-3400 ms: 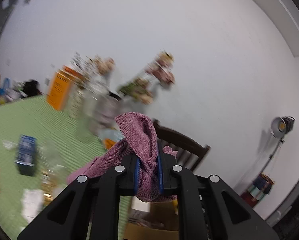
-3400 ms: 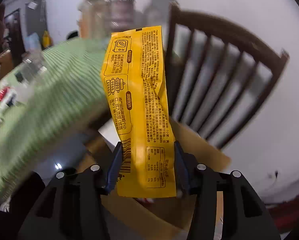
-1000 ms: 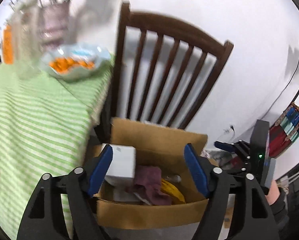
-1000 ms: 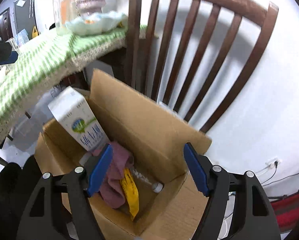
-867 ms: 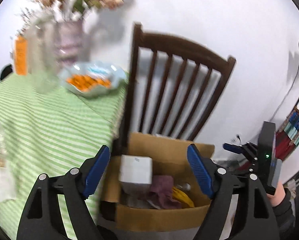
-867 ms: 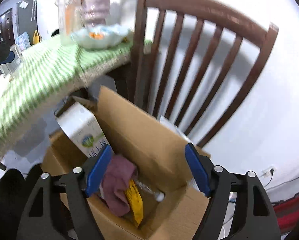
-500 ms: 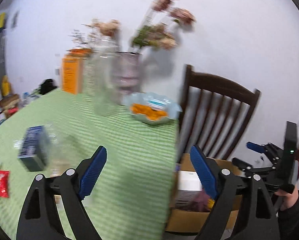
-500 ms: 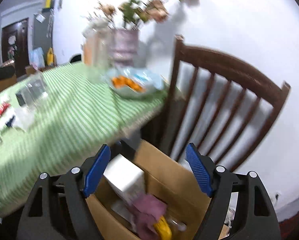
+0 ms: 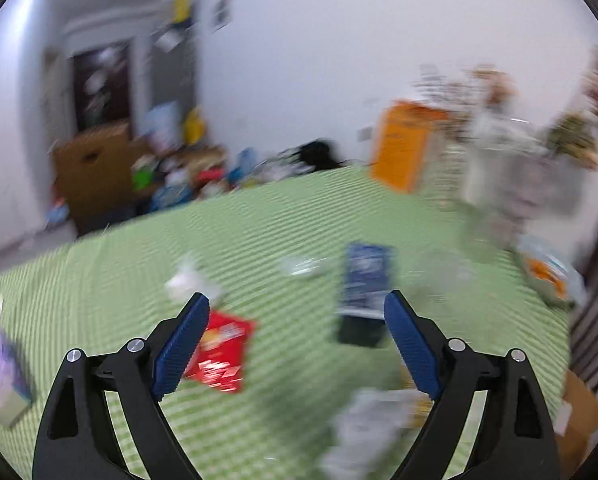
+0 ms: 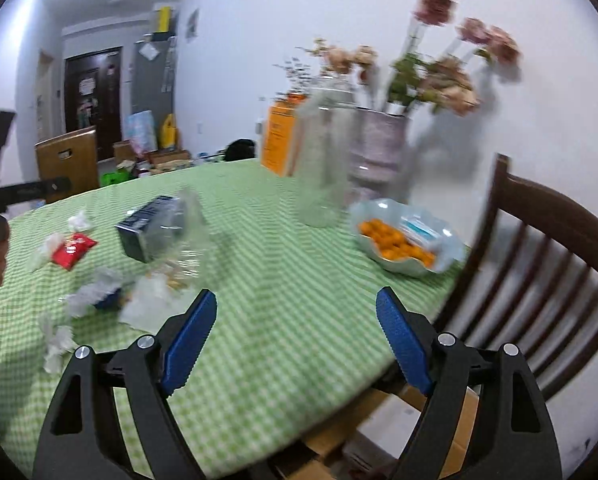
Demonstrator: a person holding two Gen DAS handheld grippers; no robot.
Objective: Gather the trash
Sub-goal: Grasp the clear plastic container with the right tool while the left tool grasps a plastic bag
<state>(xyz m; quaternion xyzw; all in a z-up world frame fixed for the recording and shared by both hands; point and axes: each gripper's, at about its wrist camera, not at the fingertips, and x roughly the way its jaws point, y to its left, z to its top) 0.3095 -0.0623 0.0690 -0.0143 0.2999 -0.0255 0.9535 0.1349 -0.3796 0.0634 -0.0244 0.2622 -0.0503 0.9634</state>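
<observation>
Both grippers are wide open and hold nothing. The left gripper (image 9: 297, 308) hangs over the bench (image 9: 99, 264), which has a green checked cloth on it. This view is very blurry. A red snack packet (image 9: 223, 354) lies flat on the cloth just beside the left blue finger pad (image 9: 181, 348), at about 7 o'clock in the view. A dark blue box (image 9: 365, 280) lies near the right pad, at about 4 o'clock. A crumpled white scrap (image 9: 187, 280) sits just past the red packet. More pale crumpled wrappers (image 9: 369, 428) show at 5 o'clock, low between the fingers.

The right gripper (image 10: 297, 304) hangs over the near edge of the bench (image 10: 299, 320). The trash lies at about 9 o'clock from it: the red snack packet (image 10: 73, 250), the dark blue box (image 10: 147, 228), a clear crushed plastic piece (image 10: 189, 232) touching the box, and white crumpled wrappers (image 10: 99, 292). A bowl of orange snacks (image 10: 407, 240) sits at 2 o'clock, near a tall clear jar (image 10: 323, 160) and a vase of flowers (image 10: 383, 144). An orange box (image 10: 279, 144) stands behind the jar. A brown chair (image 10: 547, 264) stands at 3 o'clock, beside the bench. A cardboard box (image 10: 411, 432) shows under the bench edge at 5 o'clock.
</observation>
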